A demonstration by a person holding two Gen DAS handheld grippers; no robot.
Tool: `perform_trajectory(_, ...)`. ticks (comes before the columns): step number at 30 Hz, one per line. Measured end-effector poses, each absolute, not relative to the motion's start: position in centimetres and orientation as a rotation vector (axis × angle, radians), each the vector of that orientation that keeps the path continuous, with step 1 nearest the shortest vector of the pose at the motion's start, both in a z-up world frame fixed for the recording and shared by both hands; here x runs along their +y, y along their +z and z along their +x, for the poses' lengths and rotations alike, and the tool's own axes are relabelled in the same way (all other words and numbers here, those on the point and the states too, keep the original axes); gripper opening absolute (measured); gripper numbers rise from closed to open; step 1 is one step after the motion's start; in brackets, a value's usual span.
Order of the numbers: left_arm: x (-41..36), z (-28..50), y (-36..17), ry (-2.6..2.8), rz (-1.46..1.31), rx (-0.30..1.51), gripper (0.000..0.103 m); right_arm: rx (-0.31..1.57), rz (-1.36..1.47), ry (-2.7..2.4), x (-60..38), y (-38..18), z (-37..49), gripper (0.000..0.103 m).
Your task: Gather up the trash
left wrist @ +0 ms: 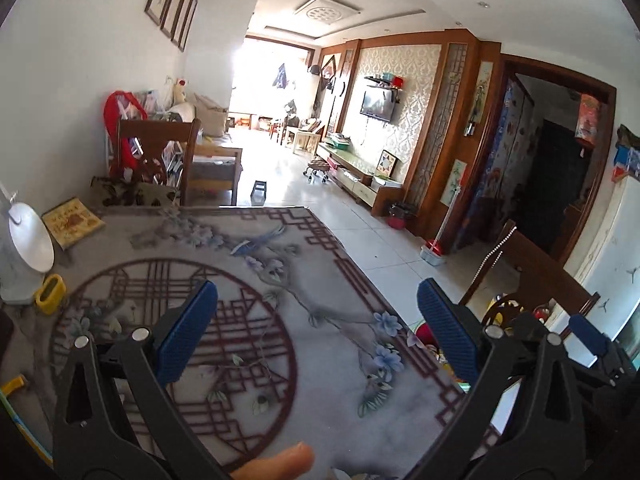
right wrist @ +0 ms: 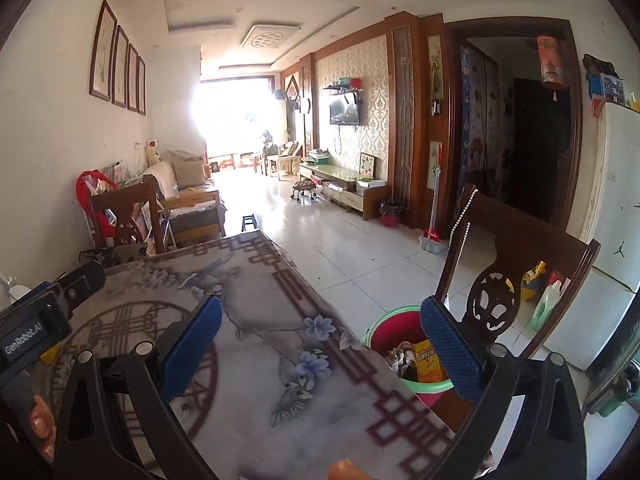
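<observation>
My left gripper (left wrist: 316, 300) is open and empty above the patterned grey tablecloth (left wrist: 240, 320). My right gripper (right wrist: 320, 320) is open and empty, over the table's right edge. A red bucket with a green rim (right wrist: 384, 332) stands on the floor beside the table, below my right finger (right wrist: 448, 344). It holds crumpled paper and a yellow packet (right wrist: 426, 360). The left gripper's body (right wrist: 36, 328) shows at the left of the right wrist view. No loose trash shows on the tablecloth (right wrist: 260, 340).
A yellow box (left wrist: 50, 294), a white round lamp (left wrist: 30, 236) and a book (left wrist: 72, 222) sit at the table's left. Wooden chairs stand at the far end (left wrist: 160, 152) and at the right (right wrist: 520, 280). Tiled floor (right wrist: 340, 240) stretches ahead.
</observation>
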State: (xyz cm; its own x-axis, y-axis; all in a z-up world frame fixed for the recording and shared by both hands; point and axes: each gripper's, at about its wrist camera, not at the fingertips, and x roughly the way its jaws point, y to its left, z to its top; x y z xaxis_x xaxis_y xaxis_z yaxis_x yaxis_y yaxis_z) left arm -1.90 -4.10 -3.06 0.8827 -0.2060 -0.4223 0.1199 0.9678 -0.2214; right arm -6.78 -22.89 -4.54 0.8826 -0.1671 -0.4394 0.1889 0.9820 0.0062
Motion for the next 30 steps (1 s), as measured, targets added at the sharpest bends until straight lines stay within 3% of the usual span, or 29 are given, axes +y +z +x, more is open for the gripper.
perform_trajectory(30, -3.6, -0.3, -4.2, -0.136, -0.179, 0.542, 0.098, 0.491, 0.032, -0.201, -23.3, -5.3, -6.8, 0.096)
